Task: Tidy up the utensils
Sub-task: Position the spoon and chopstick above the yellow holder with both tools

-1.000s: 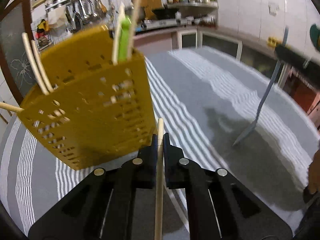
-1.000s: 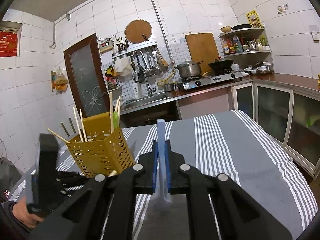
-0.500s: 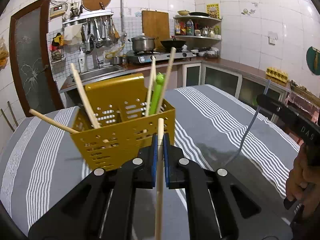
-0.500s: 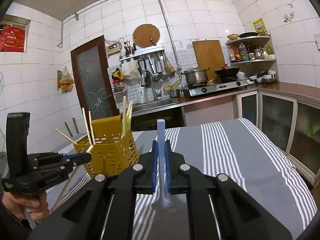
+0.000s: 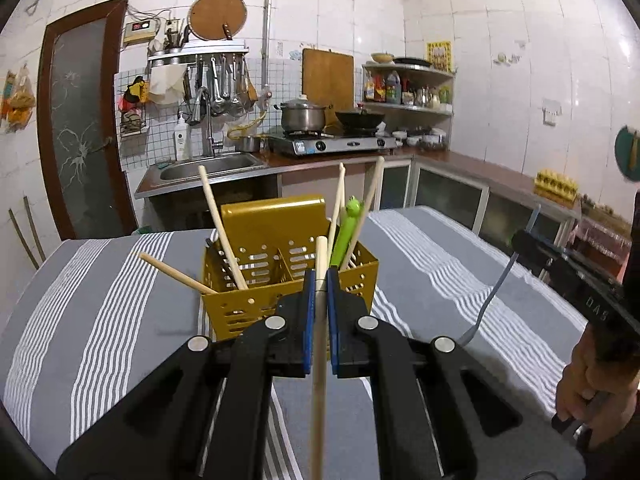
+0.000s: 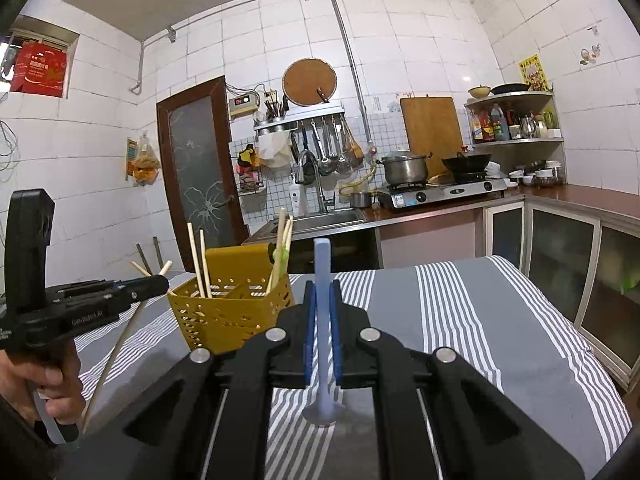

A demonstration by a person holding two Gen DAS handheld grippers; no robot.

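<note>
Since a second ago: left gripper (image 5: pixel 319 304) has risen and levelled out; the yellow perforated plastic utensil caddy (image 5: pixel 280 280), then tilted and filling the upper left of its view, now stands upright dead ahead.
Left tongs: clamped narrow on a pale wooden chopstick (image 5: pixel 319 360), which runs between the pads with its tip poking up in front of the caddy's near wall.
Left hand pose: seen from the right wrist view, the hand (image 6: pixel 40 388) grips the pistol handle at the frame's left edge, gripper body (image 6: pixel 156 285) pointing towards the caddy (image 6: pixel 232 312), chopstick (image 6: pixel 120 340) slanting down behind it.
Right tongs: right gripper (image 6: pixel 321 320) pinched tight on a light blue plastic spoon (image 6: pixel 322 320), handle up, bowl hanging below the pads.
Right hand pose: fingers (image 5: pixel 588 376) wrapped on the handle at the left view's right edge, spoon (image 5: pixel 496 284) angled down over the cloth.
Caddy: on the grey-and-white striped tablecloth (image 5: pixel 440 264), holding several chopsticks and a green frog-topped utensil (image 5: pixel 347 228).
Beyond: steel sink (image 5: pixel 208 166) and gas stove (image 5: pixel 332 144) along the tiled wall.
</note>
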